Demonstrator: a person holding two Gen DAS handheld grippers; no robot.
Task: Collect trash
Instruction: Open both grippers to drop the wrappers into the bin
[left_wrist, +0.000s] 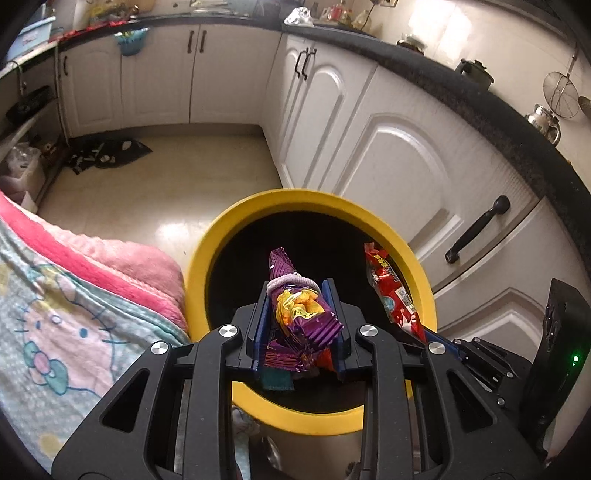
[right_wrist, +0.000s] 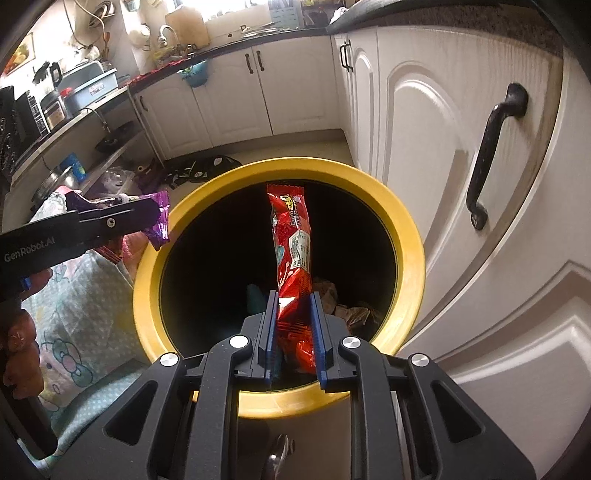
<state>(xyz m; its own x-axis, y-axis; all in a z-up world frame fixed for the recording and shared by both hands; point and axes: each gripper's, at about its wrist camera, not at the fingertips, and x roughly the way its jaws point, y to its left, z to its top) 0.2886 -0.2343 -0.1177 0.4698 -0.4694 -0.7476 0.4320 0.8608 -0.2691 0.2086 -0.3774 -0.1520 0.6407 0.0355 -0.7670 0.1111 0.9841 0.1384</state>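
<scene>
You have both grippers poised over the mouth of the yellow-rimmed bin (right_wrist: 406, 236), which stands on the floor just beside the white cabinet doors (left_wrist: 388, 155), so that whatever you let go should fall straight into the dark opening rather than onto its rim. Your left gripper (left_wrist: 300, 295) is pinching a crumpled purple snack wrapper (left_wrist: 303, 314) with a pale hair tie (left_wrist: 291, 282) looped over it, while your right gripper (right_wrist: 293, 301) is clamped on the lower end of a long red snack packet (right_wrist: 291, 240). The packet stands up and forward above the scraps (right_wrist: 351, 310) already lying in the bin's bottom.
</scene>
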